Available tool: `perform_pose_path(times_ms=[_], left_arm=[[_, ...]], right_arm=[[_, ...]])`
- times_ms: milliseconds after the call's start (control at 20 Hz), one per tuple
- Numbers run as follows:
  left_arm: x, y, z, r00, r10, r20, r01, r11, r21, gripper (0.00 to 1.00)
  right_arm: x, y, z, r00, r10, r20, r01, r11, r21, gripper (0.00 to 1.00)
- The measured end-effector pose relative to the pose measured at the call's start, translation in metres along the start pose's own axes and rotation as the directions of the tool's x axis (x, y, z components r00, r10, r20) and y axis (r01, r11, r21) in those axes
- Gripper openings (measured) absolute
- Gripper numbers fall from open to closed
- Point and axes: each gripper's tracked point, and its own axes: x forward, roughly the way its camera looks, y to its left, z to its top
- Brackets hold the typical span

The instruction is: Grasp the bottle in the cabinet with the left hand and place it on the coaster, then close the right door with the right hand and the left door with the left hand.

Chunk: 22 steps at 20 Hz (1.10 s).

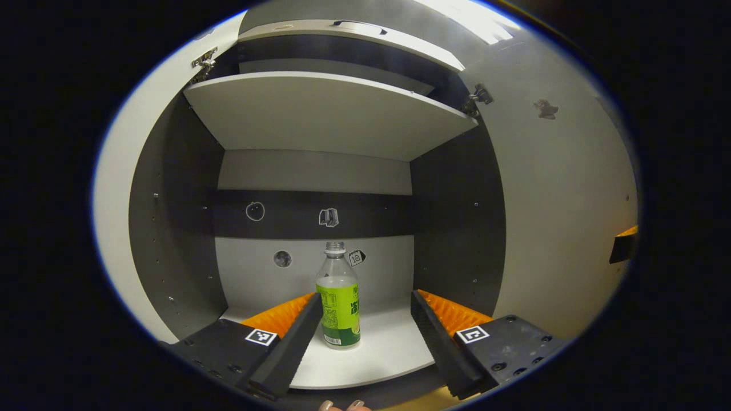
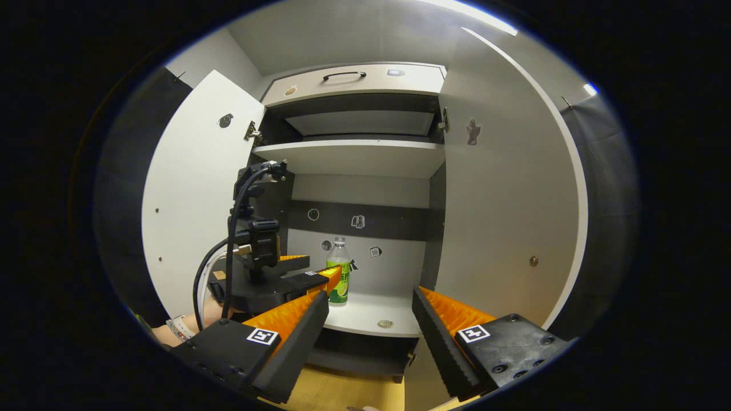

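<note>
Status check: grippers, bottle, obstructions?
Left gripper open, nearing bottle. Right gripper open, held back. Bottle upright on cabinet shelf, both doors open, path clear.

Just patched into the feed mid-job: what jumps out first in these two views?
A clear bottle with a green label stands upright on the cabinet's lower shelf, the one bright thing in a grey interior. The left gripper is open and lined up on it, not yet gripping. Both doors, the left door and the right door, stand wide open.
</note>
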Motion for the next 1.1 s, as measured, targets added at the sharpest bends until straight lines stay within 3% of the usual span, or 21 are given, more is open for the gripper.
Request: perform_pose_path(times_ms=[150,550,1100], left_arm=[[0.022,0.013,-0.01,0.999,0.043,-0.015,-0.043,0.999,0.029,0.98],[0.069,0.024,-0.025,0.997,0.071,-0.022,-0.071,0.997,0.02,0.98],[0.113,0.038,-0.047,0.995,0.07,-0.071,-0.073,0.997,-0.028,0.98]], right_arm=[[0.005,0.008,-0.002,0.999,0.052,-0.006,-0.052,0.999,0.003,0.98],[0.014,0.02,-0.005,0.99,0.138,-0.007,-0.138,0.99,-0.014,0.98],[0.022,0.016,-0.006,0.989,0.147,-0.019,-0.147,0.989,-0.018,0.98]])
